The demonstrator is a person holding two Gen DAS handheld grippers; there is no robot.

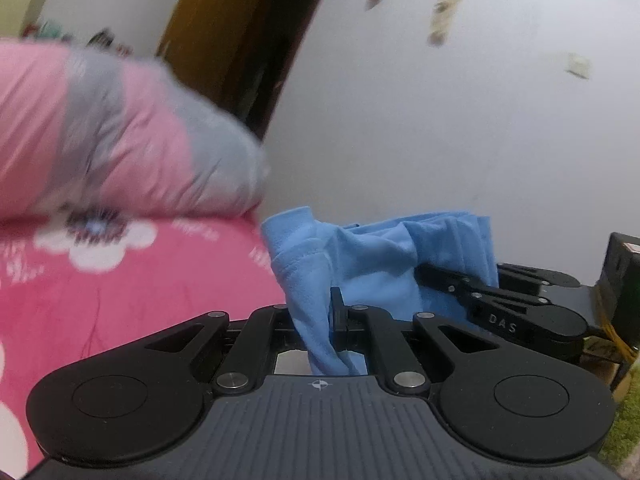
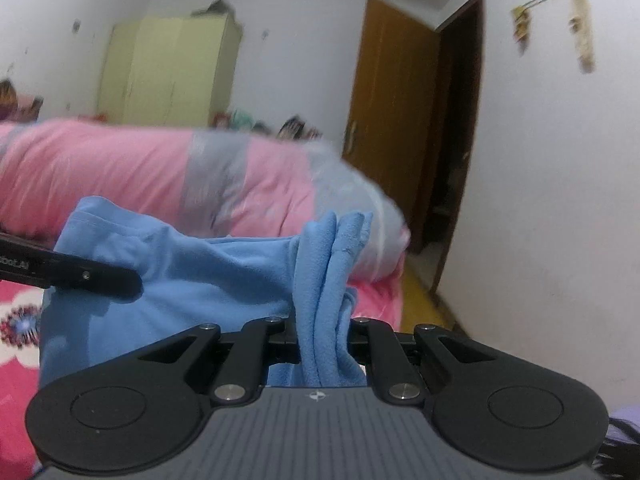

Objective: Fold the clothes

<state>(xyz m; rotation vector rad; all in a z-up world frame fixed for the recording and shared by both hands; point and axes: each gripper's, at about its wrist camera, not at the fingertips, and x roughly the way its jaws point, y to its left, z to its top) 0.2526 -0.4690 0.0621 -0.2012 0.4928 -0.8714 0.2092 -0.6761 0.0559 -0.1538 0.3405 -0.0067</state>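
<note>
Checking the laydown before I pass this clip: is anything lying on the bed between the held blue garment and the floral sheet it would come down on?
Nothing visible: the blue garment hangs over bare pink floral sheet. The rolled pink-and-grey duvet lies farther back.

Only one clear text — "DAS", raised letters on my right gripper [image 1: 500, 322] arm, seen from the left wrist. My left gripper [image 2: 72, 272] carries small white lettering — too blurred to read.

Even, soft indoor light, no glare. Strong fisheye bend, dark corners. Motion blur smears quilt [image 1: 120, 128], wall hangings [image 2: 580, 28], wardrobe [image 2: 168, 68]; near blue cloth [image 2: 224, 276] sharp.
</note>
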